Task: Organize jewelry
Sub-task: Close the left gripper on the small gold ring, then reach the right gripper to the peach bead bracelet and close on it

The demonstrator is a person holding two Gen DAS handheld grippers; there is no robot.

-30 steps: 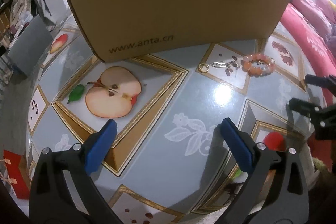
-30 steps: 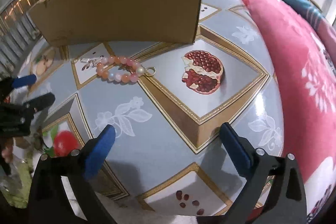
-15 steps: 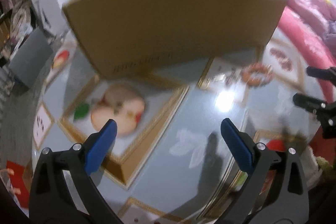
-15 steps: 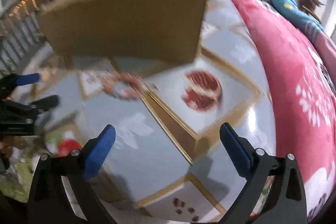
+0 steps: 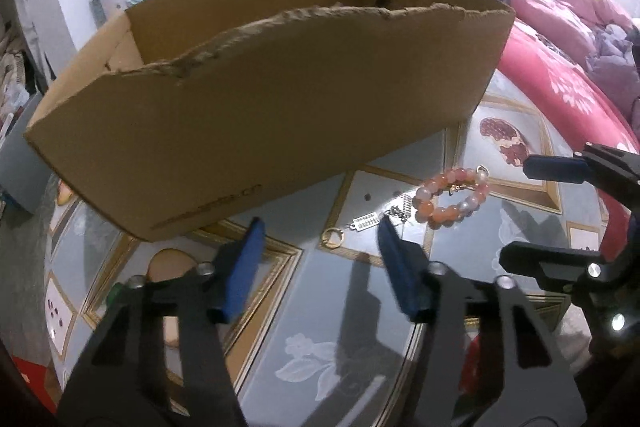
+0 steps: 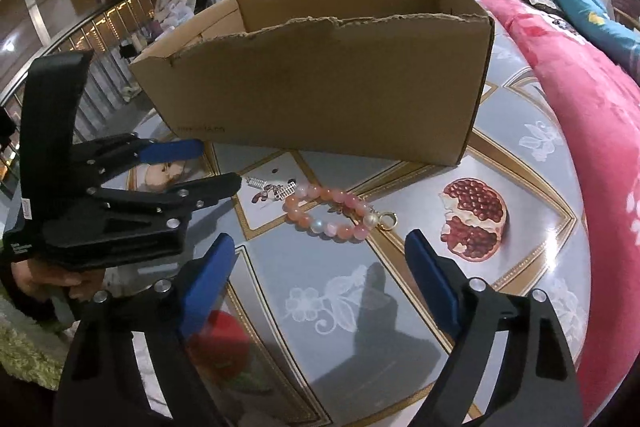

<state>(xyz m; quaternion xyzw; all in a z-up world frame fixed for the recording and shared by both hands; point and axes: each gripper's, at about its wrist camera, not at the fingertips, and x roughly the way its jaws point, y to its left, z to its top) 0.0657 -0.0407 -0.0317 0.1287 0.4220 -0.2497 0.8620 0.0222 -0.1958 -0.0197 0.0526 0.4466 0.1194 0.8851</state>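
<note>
A pink and orange bead bracelet lies on the table in front of an open cardboard box; it also shows in the right wrist view. A small silver chain with charms and a gold ring lie left of it. My left gripper is open and empty, just short of the chain. My right gripper is open and empty, just short of the bracelet. The box stands behind the jewelry.
The table has a glossy fruit-pattern cover. A pink quilted bed runs along the right. A green mat lies at the table's left front edge. Shelves and clothes stand far left.
Both grippers have risen and moved forward toward the jewelry, so the box's open top now shows. The left gripper's jaws have narrowed somewhat. The jewelry has not moved.
</note>
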